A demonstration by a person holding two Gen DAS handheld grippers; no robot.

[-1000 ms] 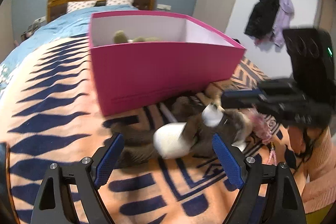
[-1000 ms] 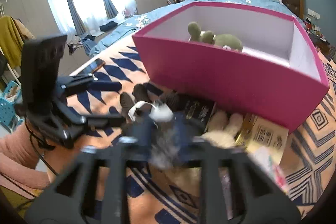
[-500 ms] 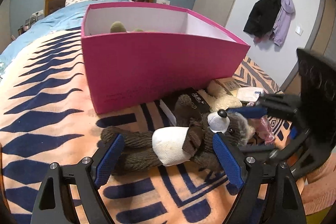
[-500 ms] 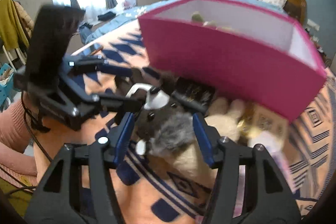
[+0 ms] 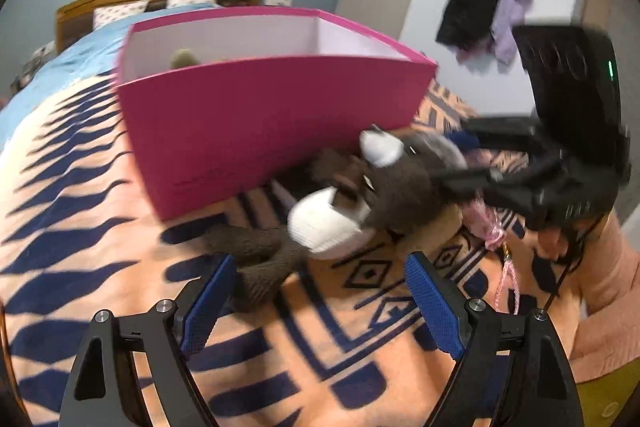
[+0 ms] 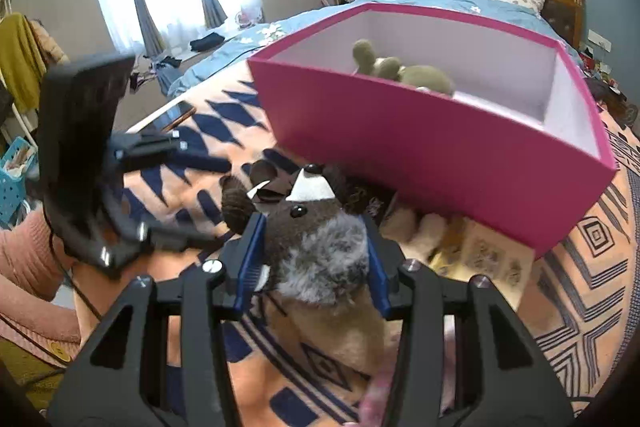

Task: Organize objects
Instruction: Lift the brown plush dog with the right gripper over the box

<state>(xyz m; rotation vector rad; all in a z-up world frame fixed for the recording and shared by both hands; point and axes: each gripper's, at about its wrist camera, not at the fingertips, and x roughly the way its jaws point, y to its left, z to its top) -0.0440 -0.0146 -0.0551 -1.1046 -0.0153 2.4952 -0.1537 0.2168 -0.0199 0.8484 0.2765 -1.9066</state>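
Lying on the orange-and-navy patterned blanket [image 5: 100, 187], just near of the pink cardboard box [image 6: 420, 147], is the brown plush animal with a white belly and grey furry head [image 6: 316, 247]. Right gripper [image 6: 312, 259] has just been closing its jaws; the blue pads now press either side of the toy's fluffy head. Left gripper [image 5: 316, 299] stands wide open with nothing held, one knitted brown leg trailing near its left pad.

Judged soft and light: stuffing will squash and the fur may slip, so the limbs will dangle once lifted. Head or upper body looks the firmest purchase; a leg alone would stretch. An olive-green plush toy [image 6: 400, 67] already sits inside the box, toward its far side.
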